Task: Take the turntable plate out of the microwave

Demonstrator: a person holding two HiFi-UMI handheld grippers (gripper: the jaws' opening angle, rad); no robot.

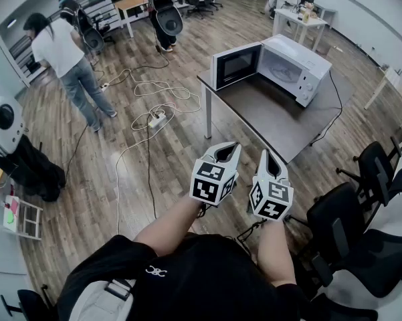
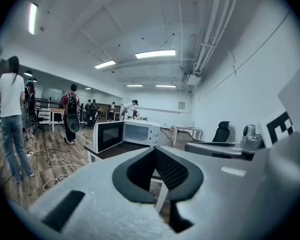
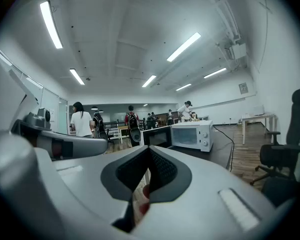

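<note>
A white microwave [image 1: 295, 68] stands at the far end of a dark table [image 1: 267, 116] with its door [image 1: 235, 65] swung open to the left. Inside the cavity a pale round turntable plate [image 1: 285, 72] shows faintly. Both grippers are held side by side in the air well short of the table, pointing toward it. The left gripper [image 1: 225, 154] has its jaws together and empty. The right gripper [image 1: 271, 160] also has its tips touching with nothing between them. The microwave [image 2: 140, 133] is small and distant past the left gripper [image 2: 154, 149], and the microwave [image 3: 189, 135] is likewise far beyond the right gripper [image 3: 149, 149].
Black office chairs [image 1: 361, 226] crowd the right side near me. Cables and a power strip [image 1: 157, 119] trail over the wooden floor left of the table. A person in a white shirt [image 1: 63, 52] stands at the far left, others further back. A white table [image 1: 301, 24] sits behind the microwave.
</note>
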